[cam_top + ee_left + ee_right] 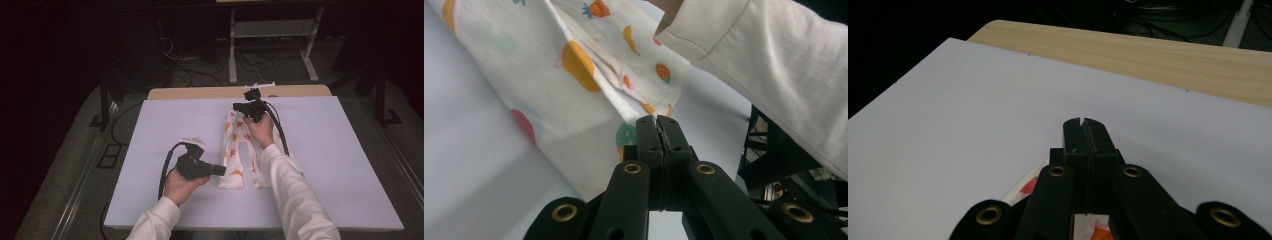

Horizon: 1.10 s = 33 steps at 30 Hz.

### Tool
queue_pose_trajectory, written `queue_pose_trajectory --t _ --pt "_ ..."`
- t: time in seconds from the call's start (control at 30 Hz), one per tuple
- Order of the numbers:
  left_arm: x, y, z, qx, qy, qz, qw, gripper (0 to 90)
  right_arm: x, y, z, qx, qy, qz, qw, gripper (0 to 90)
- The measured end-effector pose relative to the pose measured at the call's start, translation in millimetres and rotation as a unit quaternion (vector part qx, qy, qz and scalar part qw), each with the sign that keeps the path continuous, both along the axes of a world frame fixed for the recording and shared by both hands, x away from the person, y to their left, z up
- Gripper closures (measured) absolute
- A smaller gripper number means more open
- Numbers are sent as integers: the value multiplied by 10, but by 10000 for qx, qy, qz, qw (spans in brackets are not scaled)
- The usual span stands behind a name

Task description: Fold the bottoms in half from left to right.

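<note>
A: Tabletop (150, 150) status?

B: White board beneath both tongs. Printed garment (239, 150) spans between them, apparently held stretched for smoothing or folding.

A: Grips?

B: Left tongs (658, 120) fully closed, pinching a fabric edge. Right tongs (1083, 122) closed at the garment's far end; cloth shows below its jaws, the actual pinch unconfirmed. The high view alone shows the garment's legs.

Gripper (1083, 121) closed, perhaps pinching cloth (1030, 185)
</note>
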State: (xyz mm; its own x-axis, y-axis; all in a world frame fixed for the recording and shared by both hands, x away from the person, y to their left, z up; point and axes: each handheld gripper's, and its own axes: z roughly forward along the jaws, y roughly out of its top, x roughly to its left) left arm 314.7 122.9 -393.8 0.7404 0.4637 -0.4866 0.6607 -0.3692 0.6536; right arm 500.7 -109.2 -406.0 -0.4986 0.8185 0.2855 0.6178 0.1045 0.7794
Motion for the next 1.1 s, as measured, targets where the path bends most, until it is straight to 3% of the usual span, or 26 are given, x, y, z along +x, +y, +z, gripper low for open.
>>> queue_pose_trajectory --t 0.3,0.53,0.77,1.1 --pt "34 -172 55 8 -30 -122 9999 894 16 -168 35 133 35 -20 9999 884" --pt "83 -363 99 63 -79 -308 9995 894 33 -274 -7 75 106 -20 9999 884" --pt "118 -556 75 57 -67 -439 9990 894 63 -420 -31 213 178 -41 9996 884" --pt "158 -774 38 49 -29 -540 9985 894 99 -605 -83 185 296 45 9994 884"
